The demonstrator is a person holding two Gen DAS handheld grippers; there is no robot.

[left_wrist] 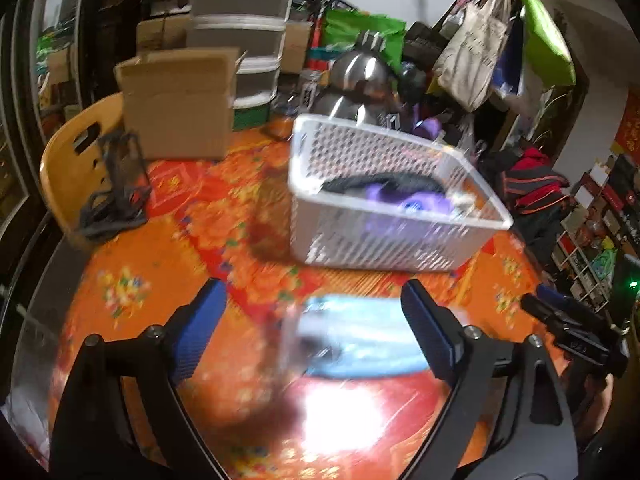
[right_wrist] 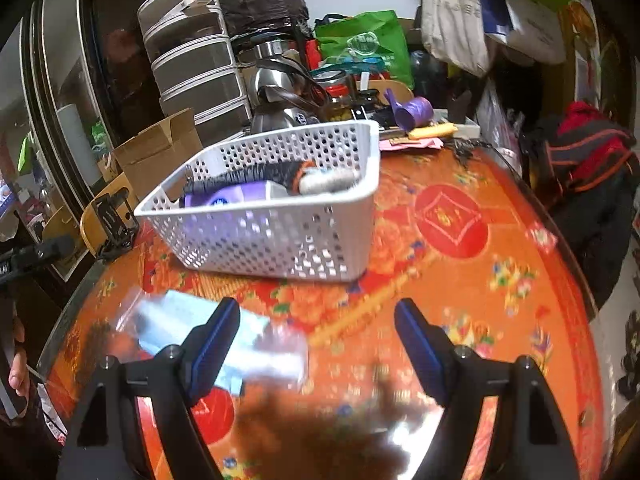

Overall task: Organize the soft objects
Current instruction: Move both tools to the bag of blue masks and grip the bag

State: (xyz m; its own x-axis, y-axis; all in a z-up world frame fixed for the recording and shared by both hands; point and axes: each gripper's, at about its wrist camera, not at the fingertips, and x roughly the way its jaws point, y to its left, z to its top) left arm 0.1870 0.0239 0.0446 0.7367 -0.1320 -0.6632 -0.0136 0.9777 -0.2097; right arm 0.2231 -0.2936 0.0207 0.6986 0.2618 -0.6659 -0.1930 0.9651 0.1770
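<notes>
A white perforated basket (left_wrist: 384,236) (right_wrist: 280,236) stands on the orange floral table and holds a purple soft item (left_wrist: 416,200) (right_wrist: 232,196), a dark knitted piece (right_wrist: 256,174) and a grey roll (right_wrist: 328,180). A light-blue mask in clear wrapping (left_wrist: 360,336) (right_wrist: 240,344) lies flat on the table in front of the basket. My left gripper (left_wrist: 314,320) is open, its fingers either side of the mask and above it. My right gripper (right_wrist: 318,336) is open and empty, with the mask at its left finger. The right gripper also shows at the right edge of the left wrist view (left_wrist: 568,328).
A cardboard box (left_wrist: 180,108) and a black stand (left_wrist: 116,184) sit at the table's far left by a yellow chair (left_wrist: 76,160). A steel kettle (left_wrist: 360,80), a purple scoop (right_wrist: 412,112) and clutter stand behind the basket. Tote bags (left_wrist: 476,48) hang at back right.
</notes>
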